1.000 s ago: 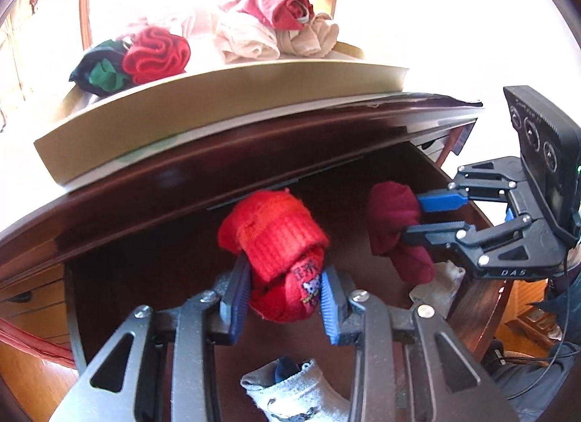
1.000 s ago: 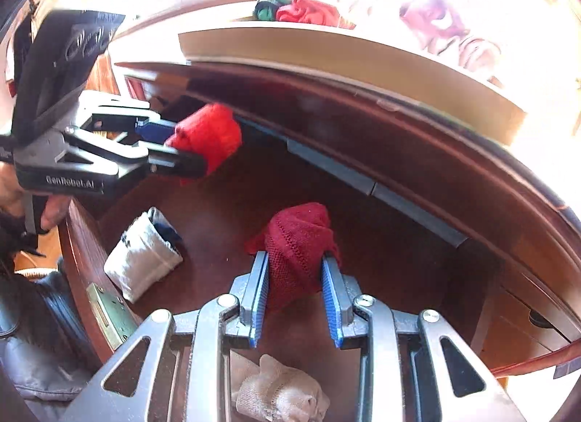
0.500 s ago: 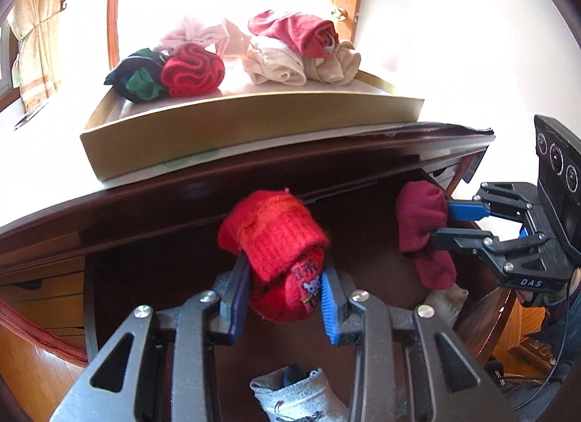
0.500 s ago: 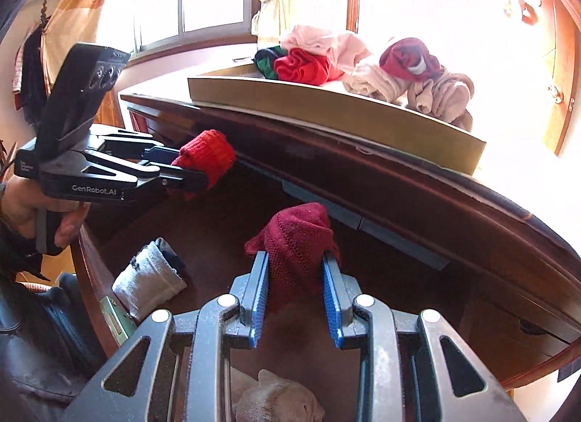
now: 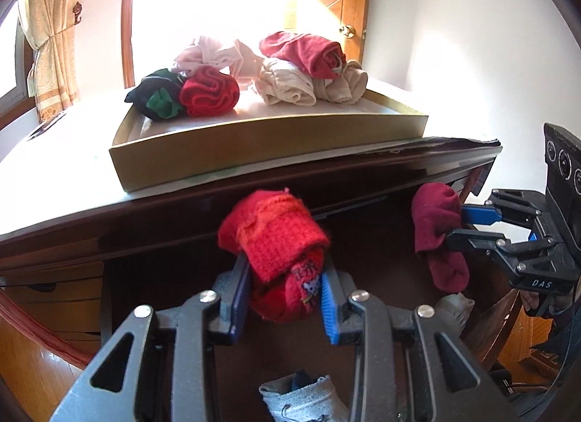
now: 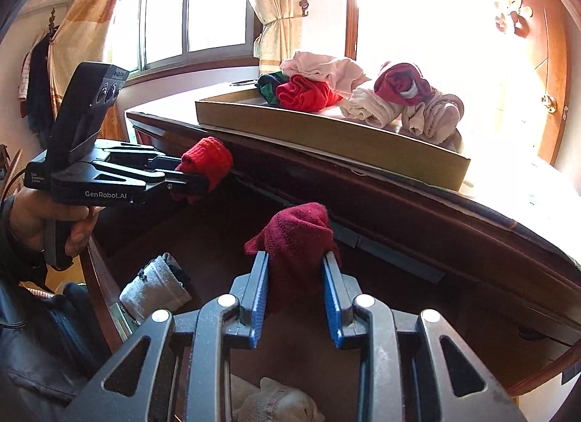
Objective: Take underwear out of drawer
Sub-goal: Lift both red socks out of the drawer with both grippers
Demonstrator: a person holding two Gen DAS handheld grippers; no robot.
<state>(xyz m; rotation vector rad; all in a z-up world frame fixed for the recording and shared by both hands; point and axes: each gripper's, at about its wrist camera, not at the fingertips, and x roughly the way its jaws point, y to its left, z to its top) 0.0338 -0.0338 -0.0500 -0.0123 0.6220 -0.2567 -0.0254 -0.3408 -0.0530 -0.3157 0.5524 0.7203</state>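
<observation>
Red bundle (image 5: 279, 236) and maroon bundle (image 6: 296, 236) now riding clear above the drawer (image 6: 203, 240), gripped in left tongs (image 5: 285, 300) and right tongs (image 6: 296, 295), both lifting toward the tray (image 5: 268, 146) on the bench (image 5: 54, 182).

My right gripper (image 6: 295, 296) clamps a dark red knitted bundle (image 6: 296, 240) above the open dark wooden drawer (image 6: 203, 240). At far left, my left gripper (image 6: 198, 177) grips a bright red knitted bundle (image 6: 208, 162). A grey rolled sock (image 6: 154, 285) lies below it.
</observation>
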